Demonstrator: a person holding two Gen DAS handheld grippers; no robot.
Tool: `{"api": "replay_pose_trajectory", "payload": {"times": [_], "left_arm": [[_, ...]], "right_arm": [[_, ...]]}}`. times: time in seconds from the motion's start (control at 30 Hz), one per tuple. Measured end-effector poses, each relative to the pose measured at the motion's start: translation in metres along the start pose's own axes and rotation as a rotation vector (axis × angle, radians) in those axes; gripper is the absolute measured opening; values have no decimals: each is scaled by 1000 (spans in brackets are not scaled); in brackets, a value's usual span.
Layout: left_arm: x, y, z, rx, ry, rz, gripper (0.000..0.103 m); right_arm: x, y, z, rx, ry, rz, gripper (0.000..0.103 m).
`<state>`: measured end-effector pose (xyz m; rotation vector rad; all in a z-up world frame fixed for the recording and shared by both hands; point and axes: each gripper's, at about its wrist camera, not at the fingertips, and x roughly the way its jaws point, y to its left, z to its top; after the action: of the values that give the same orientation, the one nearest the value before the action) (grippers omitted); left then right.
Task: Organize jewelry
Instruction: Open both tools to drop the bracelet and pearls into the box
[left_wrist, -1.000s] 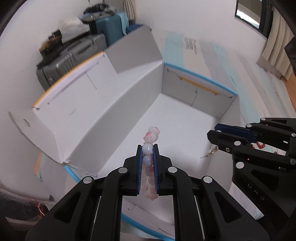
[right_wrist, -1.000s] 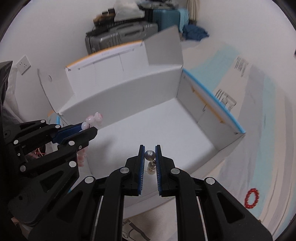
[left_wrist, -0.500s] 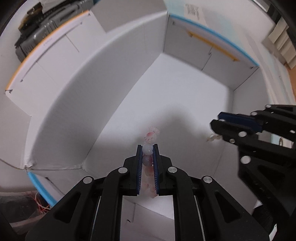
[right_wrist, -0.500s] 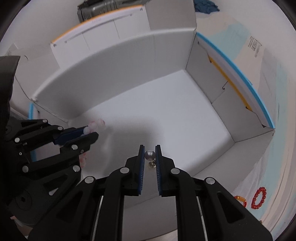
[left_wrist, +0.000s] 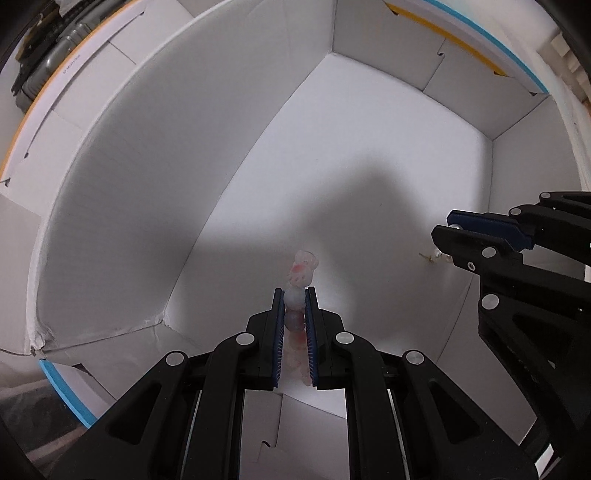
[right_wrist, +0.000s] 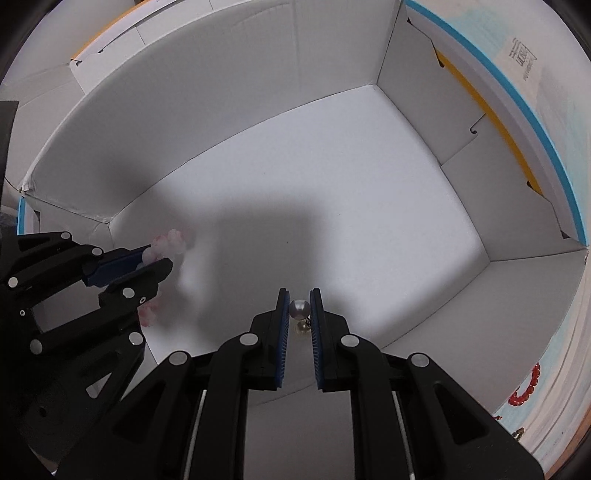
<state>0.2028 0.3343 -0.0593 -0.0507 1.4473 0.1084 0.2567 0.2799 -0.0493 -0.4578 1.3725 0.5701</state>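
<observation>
My left gripper (left_wrist: 294, 300) is shut on a pale pink and white bead bracelet (left_wrist: 301, 271), held inside the open white cardboard box (left_wrist: 155, 177) near its near left corner. My right gripper (right_wrist: 299, 300) is shut on a pearl earring (right_wrist: 298, 309), with its small hook hanging below, also low inside the box (right_wrist: 406, 92). In the left wrist view the right gripper (left_wrist: 443, 232) is at the right with the earring (left_wrist: 436, 255) under it. In the right wrist view the left gripper (right_wrist: 162, 258) holds the bracelet (right_wrist: 173, 240) at the left.
A red bead bracelet (right_wrist: 526, 387) lies on the striped surface outside the box at the right. Small pieces (right_wrist: 517, 432) lie near it. Suitcases (left_wrist: 48, 55) stand behind the box's far left flap. The box walls surround both grippers.
Both grippers have moved forward and down from above the box rim into the box, each keeping its piece. The box floor now fills both views.
</observation>
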Motion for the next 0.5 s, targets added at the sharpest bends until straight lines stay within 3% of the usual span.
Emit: {"api": "replay_pose_trajectory", "payload": {"times": [0.1,0.17,0.23,0.3,0.43,0.5], "left_arm": [[-2,3,-1,-12,-14,-4,13],[-7,2,0,-19,-37,11,14],[-10,2,-1,-22,-56,37,16],[-15,-1,-3,-25,-89,57,38],[-29,0,-5,-52,-158,84,48],[-31,1,-9,-69,-190,102,60]], "right_arm": [[-1,-2,-1,12,-14,-25,20],[-3,-4,-1,24,-40,-28,42],[-6,-6,-2,29,-60,-34,43],[-8,-7,-2,33,-72,-31,44],[-22,-12,-3,52,-137,-62,57],[-31,-18,-4,70,-184,-83,61]]}}
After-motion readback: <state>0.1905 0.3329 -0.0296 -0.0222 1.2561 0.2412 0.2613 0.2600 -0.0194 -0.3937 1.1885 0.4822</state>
